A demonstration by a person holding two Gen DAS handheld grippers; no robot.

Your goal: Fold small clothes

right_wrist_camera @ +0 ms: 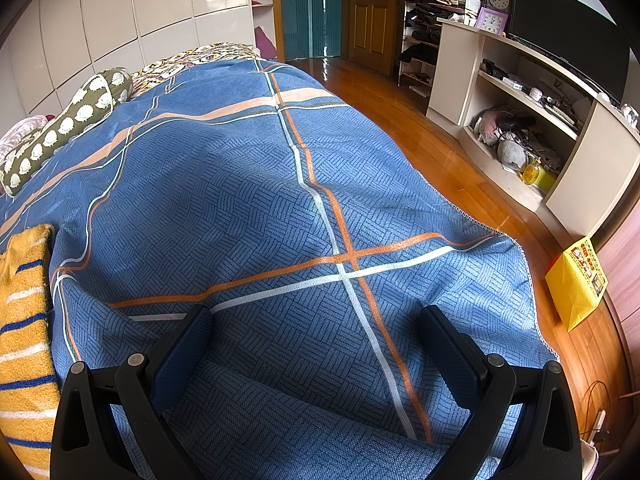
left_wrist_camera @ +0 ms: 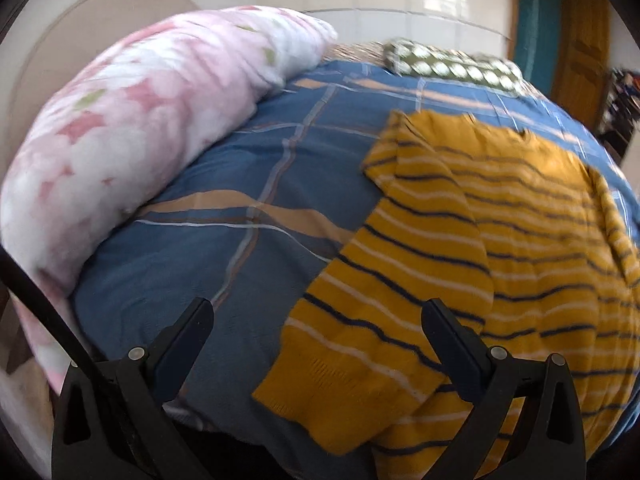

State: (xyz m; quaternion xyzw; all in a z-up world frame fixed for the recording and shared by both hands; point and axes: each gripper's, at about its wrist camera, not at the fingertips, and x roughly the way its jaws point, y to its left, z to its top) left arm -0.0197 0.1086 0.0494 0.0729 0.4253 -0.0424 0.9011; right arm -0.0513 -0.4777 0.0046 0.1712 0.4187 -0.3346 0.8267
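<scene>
A small mustard-yellow sweater (left_wrist_camera: 500, 248) with white and navy stripes lies spread on the blue plaid bedspread (left_wrist_camera: 224, 248). One sleeve lies folded over its body, cuff (left_wrist_camera: 340, 396) near me. My left gripper (left_wrist_camera: 318, 310) is open and empty, just above that cuff. In the right wrist view, the sweater's edge (right_wrist_camera: 24, 320) shows at the far left. My right gripper (right_wrist_camera: 316, 312) is open and empty over the bare bedspread (right_wrist_camera: 280, 184), to the right of the sweater.
A pink floral quilt roll (left_wrist_camera: 140, 128) lies along the bed's left side. A green dotted cushion (right_wrist_camera: 64, 128) sits at the bed's far end. To the right are a wooden floor (right_wrist_camera: 460, 168), a white shelf unit (right_wrist_camera: 520, 120) and a yellow bag (right_wrist_camera: 576, 284).
</scene>
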